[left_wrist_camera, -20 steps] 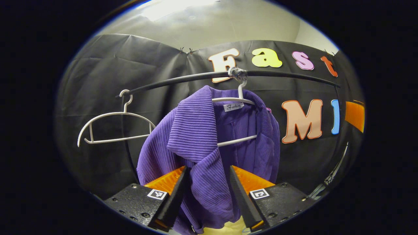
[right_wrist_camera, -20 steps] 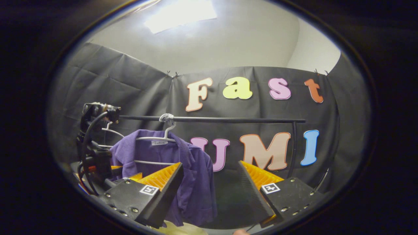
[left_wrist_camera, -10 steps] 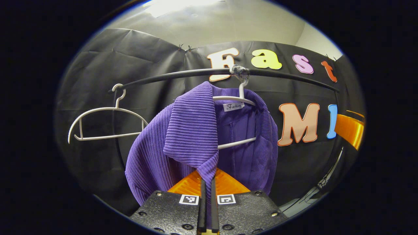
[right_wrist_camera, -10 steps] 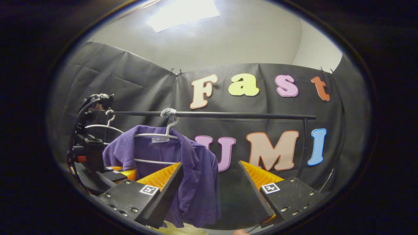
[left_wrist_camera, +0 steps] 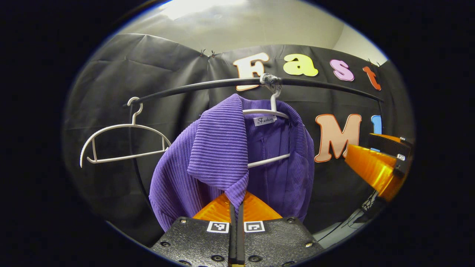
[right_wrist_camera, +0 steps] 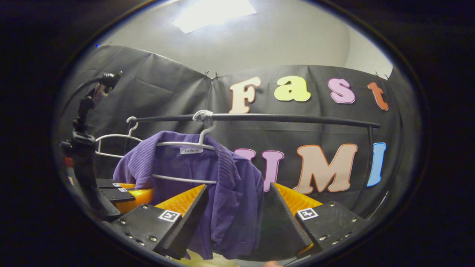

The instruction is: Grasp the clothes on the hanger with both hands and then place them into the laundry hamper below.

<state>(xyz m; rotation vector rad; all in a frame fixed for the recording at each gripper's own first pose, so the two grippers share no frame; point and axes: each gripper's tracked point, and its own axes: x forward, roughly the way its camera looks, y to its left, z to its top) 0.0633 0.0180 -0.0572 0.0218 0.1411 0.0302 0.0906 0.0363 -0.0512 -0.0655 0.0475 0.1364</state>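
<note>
A purple ribbed shirt (left_wrist_camera: 222,148) hangs on a white hanger (left_wrist_camera: 268,113) from the black rail (left_wrist_camera: 200,85). My left gripper (left_wrist_camera: 236,203) is shut on the lower tip of the shirt's folded front collar. In the right gripper view the shirt (right_wrist_camera: 226,193) hangs at centre left, and my right gripper (right_wrist_camera: 237,218) stands open with the shirt's right front panel between its fingers, apart from both. The left gripper (right_wrist_camera: 124,191) shows at the shirt's left side. The right gripper's orange fingers (left_wrist_camera: 374,168) show at the right edge of the left gripper view.
An empty white hanger (left_wrist_camera: 122,142) hangs at the rail's left end, also seen as the empty hanger (right_wrist_camera: 111,142). The rail's upright post (right_wrist_camera: 369,155) stands at the right. A black camera mount (right_wrist_camera: 85,148) rises above the left gripper.
My left gripper went from open around the shirt's collar to shut on it. The right gripper has come closer to the shirt, and its fingers now show in the left gripper view.
</note>
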